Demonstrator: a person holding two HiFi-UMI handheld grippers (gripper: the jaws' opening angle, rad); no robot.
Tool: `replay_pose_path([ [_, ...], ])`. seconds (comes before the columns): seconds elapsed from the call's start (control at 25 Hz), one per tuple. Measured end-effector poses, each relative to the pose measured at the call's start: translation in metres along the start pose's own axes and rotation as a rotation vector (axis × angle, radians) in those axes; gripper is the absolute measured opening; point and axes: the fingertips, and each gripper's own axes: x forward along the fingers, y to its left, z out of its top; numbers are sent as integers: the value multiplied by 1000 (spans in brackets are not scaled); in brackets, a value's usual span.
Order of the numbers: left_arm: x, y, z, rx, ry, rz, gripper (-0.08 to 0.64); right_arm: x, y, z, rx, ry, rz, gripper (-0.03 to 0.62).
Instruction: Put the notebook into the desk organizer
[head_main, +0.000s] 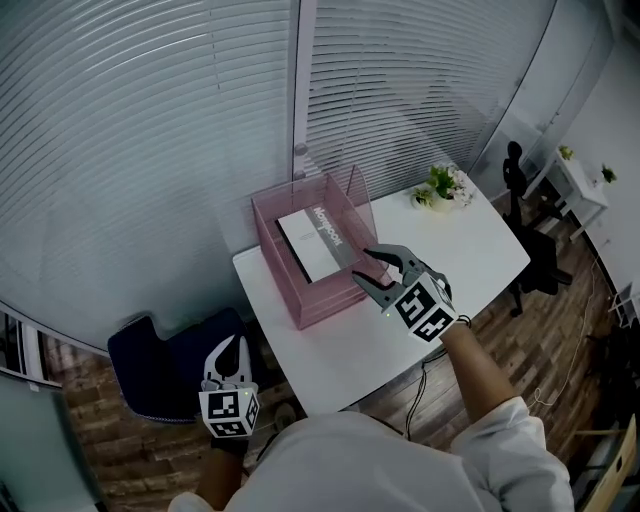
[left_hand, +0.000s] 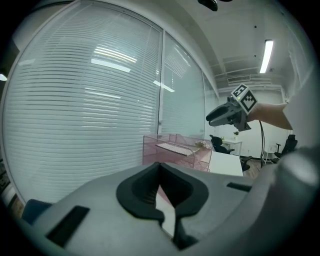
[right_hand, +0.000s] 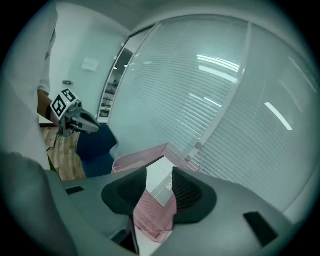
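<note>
A dark blue chair (head_main: 150, 365) sits low at the far left, against the slatted blinds (head_main: 150, 120). Above its right edge hangs the left gripper (head_main: 234, 345), off the table and clear of its left edge. Its jaws are drawn together with only a sliver of light between the pads and nothing in them.

Next comes the white table (head_main: 470, 255), whose near left corner is bare. The pink mesh desk organizer (head_main: 325, 300) stands on the table's left rear part, its back wall close to the blinds and its long left wall running near the table's left edge. The notebook (head_main: 312, 240) lies inside it, white cover up. Whether it rests flat on the bottom or leans on a wall I cannot tell.

Just beside the organizer's near right corner hovers the right gripper (head_main: 362, 266), jaws parted, with mesh and notebook showing through the gap and no pad pressing on either.

To its right the tabletop lies open as far as a small potted plant (head_main: 440, 186) by the far edge. Beyond the table's right end stands a black office chair (head_main: 525, 200) on the wood floor.
</note>
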Motion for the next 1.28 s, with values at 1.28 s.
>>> replay_pose_path([
  [1.28,24,-67,14,86,7,-139,8,-146,38,-90,639,-266,-504,14],
])
